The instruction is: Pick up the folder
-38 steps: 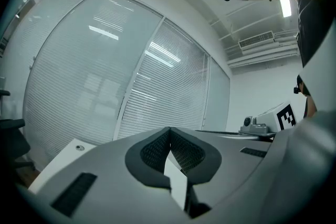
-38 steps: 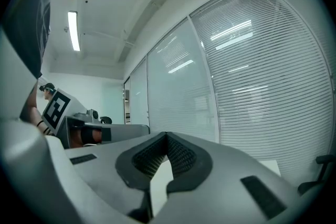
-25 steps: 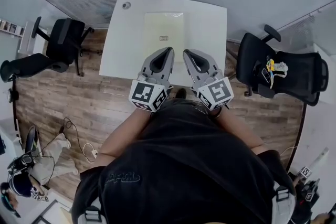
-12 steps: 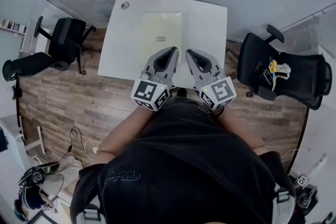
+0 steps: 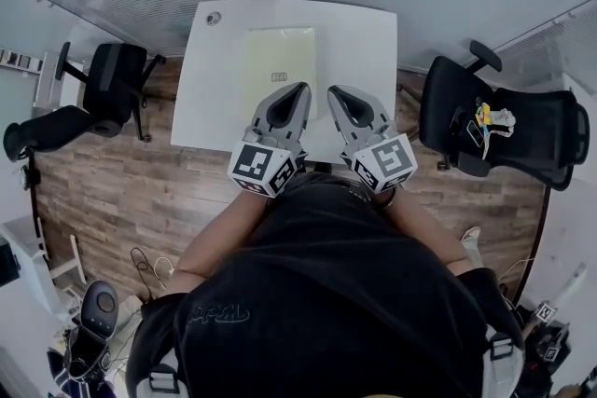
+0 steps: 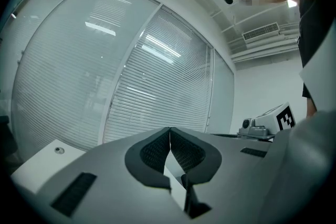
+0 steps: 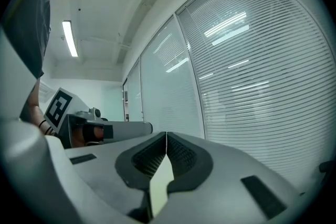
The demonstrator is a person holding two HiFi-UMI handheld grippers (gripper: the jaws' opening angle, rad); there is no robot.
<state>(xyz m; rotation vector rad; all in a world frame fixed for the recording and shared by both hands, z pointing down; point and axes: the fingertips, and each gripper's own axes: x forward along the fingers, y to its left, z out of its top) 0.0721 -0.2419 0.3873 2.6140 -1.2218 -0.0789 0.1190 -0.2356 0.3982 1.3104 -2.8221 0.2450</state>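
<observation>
"Jaws on the left gripper (image 5: 303, 89) and the right gripper (image 5: 329, 91): how do they stand?"

"Pressed together on both, with nothing between them. Each gripper's own view shows the tips meeting and only window blinds beyond."

"So what has changed over the last second?"

"Both grippers have crept forward over the white worktop (image 5: 364, 42), side by side. In the head view the pale yellow folder (image 5: 278, 61) now sits closer to their tips than it did."

"Is the folder touched?"

"I judge not. It lies flat in the middle of the worktop, and neither gripper view looks down at it."

"Meaning for the task?"

"The approach is under way and nothing is grabbed yet. The jaws would have to part and dip to an edge of the folder first."
</observation>
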